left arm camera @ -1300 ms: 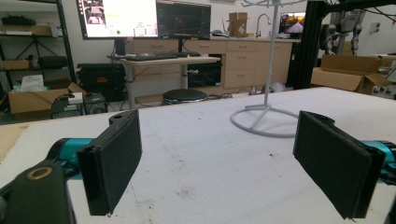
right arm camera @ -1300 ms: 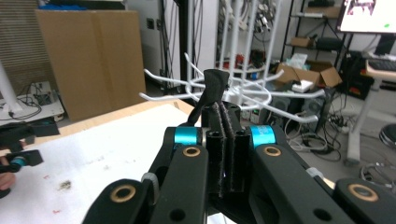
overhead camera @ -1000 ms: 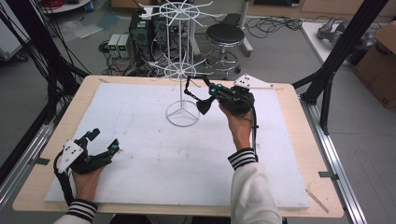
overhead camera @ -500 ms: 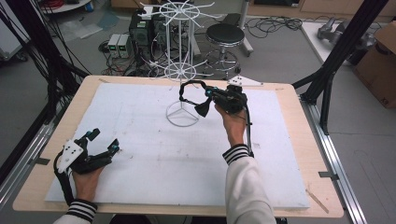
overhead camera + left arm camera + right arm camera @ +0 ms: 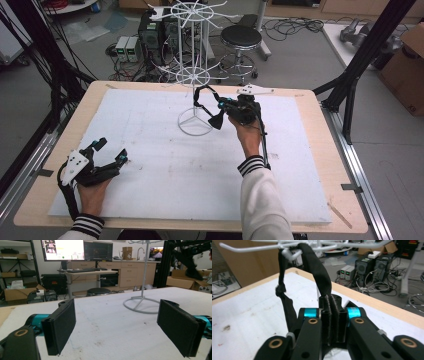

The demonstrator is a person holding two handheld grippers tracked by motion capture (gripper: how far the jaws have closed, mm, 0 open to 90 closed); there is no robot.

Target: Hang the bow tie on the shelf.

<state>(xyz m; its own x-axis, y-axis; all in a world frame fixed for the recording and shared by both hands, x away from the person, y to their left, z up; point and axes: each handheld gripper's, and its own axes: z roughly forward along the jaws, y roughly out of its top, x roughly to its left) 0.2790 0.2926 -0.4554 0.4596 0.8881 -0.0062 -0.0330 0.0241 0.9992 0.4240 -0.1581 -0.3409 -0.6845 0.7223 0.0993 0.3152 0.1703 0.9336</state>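
A white wire rack (image 5: 192, 75) stands on the white mat at the back middle, its ring base (image 5: 141, 306) resting flat. A black strap (image 5: 317, 272) loops up over one of the rack's lower hooks (image 5: 289, 253), and its other end hangs down knotted (image 5: 217, 120). My right gripper (image 5: 227, 106) sits just right of the rack pole, its jaws shut on the strap (image 5: 200, 95), pads pressed together in the right gripper view (image 5: 332, 300). My left gripper (image 5: 112, 150) lies at the mat's near left corner, open with nothing between its pads (image 5: 117, 325).
The mat lies on a wooden table (image 5: 320, 165) framed by black struts (image 5: 350, 80). Behind the table stand a stool (image 5: 241, 37), computer boxes (image 5: 150, 35) and cables; a cardboard box (image 5: 405, 65) sits at the far right.
My right gripper has sunk a little toward the mat beside the rack, carrying the strap, whose loop now hangs from a lower hook. The left gripper has not moved.
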